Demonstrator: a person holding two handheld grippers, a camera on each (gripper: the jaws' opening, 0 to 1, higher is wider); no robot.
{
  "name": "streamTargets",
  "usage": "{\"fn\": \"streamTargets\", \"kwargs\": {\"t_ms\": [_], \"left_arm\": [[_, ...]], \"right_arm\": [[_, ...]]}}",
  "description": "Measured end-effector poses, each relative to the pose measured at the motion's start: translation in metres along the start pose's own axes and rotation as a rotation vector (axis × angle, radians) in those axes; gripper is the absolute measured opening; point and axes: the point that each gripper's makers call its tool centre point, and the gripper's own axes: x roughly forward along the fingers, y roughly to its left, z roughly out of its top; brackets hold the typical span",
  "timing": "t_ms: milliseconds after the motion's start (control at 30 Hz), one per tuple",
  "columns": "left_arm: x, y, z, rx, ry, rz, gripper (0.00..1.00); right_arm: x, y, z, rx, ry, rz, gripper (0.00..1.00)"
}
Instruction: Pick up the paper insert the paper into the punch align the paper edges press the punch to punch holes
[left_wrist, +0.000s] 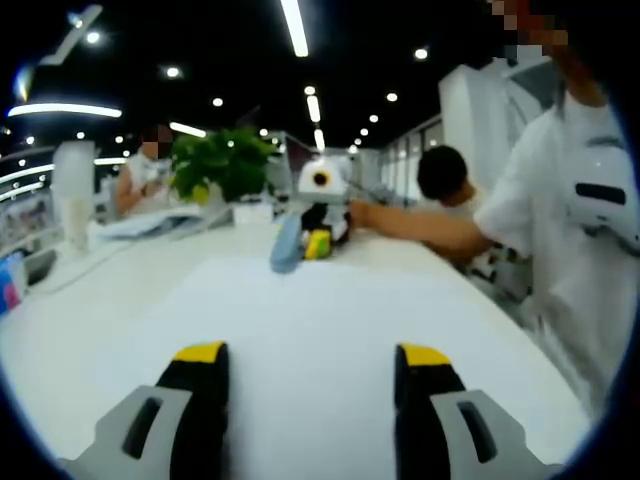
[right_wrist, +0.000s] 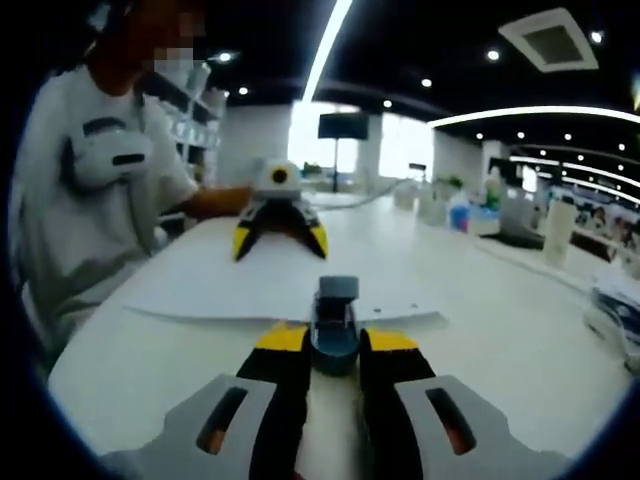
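Observation:
A white sheet of paper (left_wrist: 300, 330) lies flat on the white table (left_wrist: 60, 330). My left gripper (left_wrist: 312, 365) stands open low over the sheet's near end, its yellow-tipped jaws wide apart. At the sheet's far end sits the blue hole punch (left_wrist: 286, 248), held by my right gripper (left_wrist: 320, 215). In the right gripper view, my right gripper (right_wrist: 335, 345) is shut on the punch (right_wrist: 335, 315), which meets the near edge of the paper (right_wrist: 270, 280). Across that sheet the left gripper (right_wrist: 280, 240) faces me with its jaws spread.
A person in white (left_wrist: 560, 220) stands at the table's edge, with an arm reaching to the right gripper. Another person (left_wrist: 445, 180) sits behind. A green plant (left_wrist: 222, 160), papers and a white cylinder (left_wrist: 72, 195) occupy the far left. Bottles and cups (right_wrist: 480, 215) stand further along the table.

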Motion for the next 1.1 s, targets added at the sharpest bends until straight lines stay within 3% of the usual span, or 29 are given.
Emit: {"fn": "streamTargets", "kwargs": {"t_ms": [467,600,700,867,1100], "left_arm": [[-0.001,-0.001,0.001,0.001,-0.006,-0.001,0.67],[-0.001,0.001,0.001,0.001,-0.004,0.0,0.67],[-0.002,-0.001,0.001,0.004,-0.005,-0.012,0.73],[-0.003,-0.001,0.001,0.003,-0.004,-0.018,0.74],[-0.007,0.0,0.009,-0.026,-0.04,-0.024,0.72]], "right_arm": [[0.001,-0.002,0.0,0.046,0.004,-0.021,0.28],[0.0,-0.002,-0.007,0.091,0.034,-0.04,0.28],[-0.003,-0.004,-0.002,0.101,0.005,-0.083,0.29],[-0.008,-0.006,-0.001,0.121,-0.007,-0.167,0.34],[-0.02,-0.001,0.019,0.142,-0.102,-0.309,0.35]]}}
